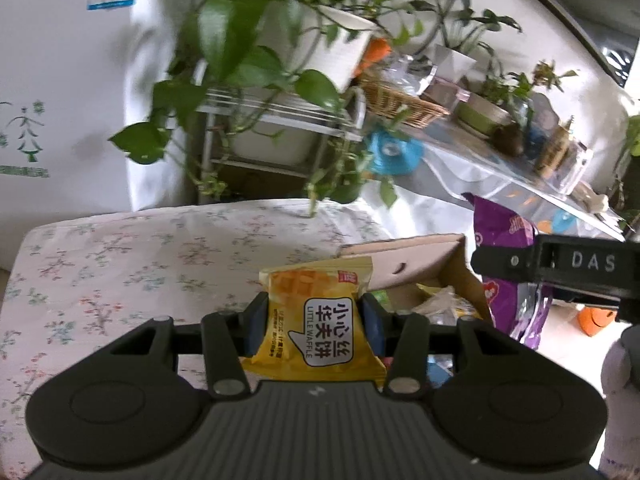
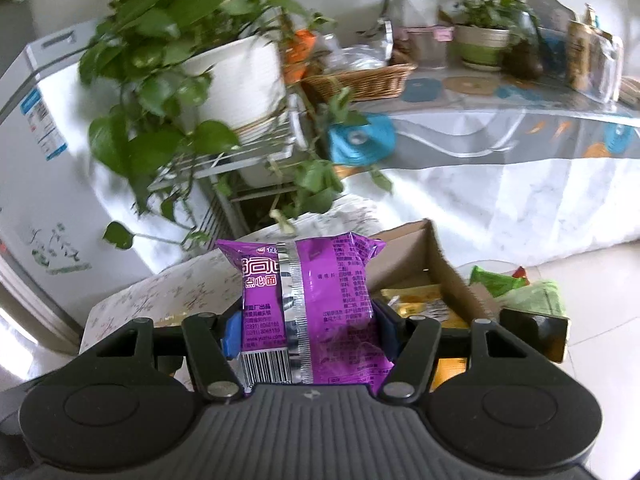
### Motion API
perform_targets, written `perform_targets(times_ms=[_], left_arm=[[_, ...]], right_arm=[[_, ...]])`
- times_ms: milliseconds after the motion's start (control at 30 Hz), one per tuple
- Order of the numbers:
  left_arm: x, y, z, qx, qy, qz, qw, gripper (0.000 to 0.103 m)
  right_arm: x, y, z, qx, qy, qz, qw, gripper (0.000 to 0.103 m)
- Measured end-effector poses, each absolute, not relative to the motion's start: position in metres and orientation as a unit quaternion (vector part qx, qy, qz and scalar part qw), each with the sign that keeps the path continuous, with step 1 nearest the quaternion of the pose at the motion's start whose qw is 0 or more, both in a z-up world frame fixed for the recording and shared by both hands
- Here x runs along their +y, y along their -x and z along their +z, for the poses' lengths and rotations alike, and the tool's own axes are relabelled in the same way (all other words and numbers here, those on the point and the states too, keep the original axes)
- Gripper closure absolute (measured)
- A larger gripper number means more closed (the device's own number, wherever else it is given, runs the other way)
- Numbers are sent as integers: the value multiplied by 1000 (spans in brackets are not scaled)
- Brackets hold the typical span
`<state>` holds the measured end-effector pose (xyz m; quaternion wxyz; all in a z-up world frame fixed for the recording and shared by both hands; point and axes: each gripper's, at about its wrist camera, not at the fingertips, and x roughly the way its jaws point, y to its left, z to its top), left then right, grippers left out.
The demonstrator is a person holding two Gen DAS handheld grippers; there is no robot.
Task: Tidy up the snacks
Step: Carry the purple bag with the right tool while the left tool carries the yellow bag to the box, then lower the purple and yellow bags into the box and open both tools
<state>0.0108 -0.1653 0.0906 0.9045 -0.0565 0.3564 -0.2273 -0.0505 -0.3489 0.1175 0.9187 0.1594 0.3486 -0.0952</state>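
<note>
**Snack and Furnishing Count**

Two grippers appear, the left gripper (image 1: 316, 320) and the right gripper (image 2: 308, 326), each with one packet between its pads: one yellow waffle packet (image 1: 316, 320) and one purple noodle packet (image 2: 312, 304). One cardboard box (image 2: 436, 264) holds further packets, too jumbled to count. One wicker basket (image 2: 360, 80) sits on the table. At least four potted plants show in the right wrist view.

A yellow waffle packet (image 1: 316, 320), a purple noodle packet (image 2: 316, 308), a floral white cloth (image 1: 140, 264), apparently brown cardboard box (image 1: 424, 260).
</note>
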Motion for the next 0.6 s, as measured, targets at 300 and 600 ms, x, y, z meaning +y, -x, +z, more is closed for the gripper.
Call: perform_targets(times_ms=[300, 600], left_arm=[[-207, -4, 84, 357, 53, -276, 891, 56], [-244, -6, 70, 363, 46, -305, 879, 55]], right_arm=[[-379, 62, 114, 350, -179, -125, 911, 34], [-401, 71, 105, 363, -193, -151, 899, 34]])
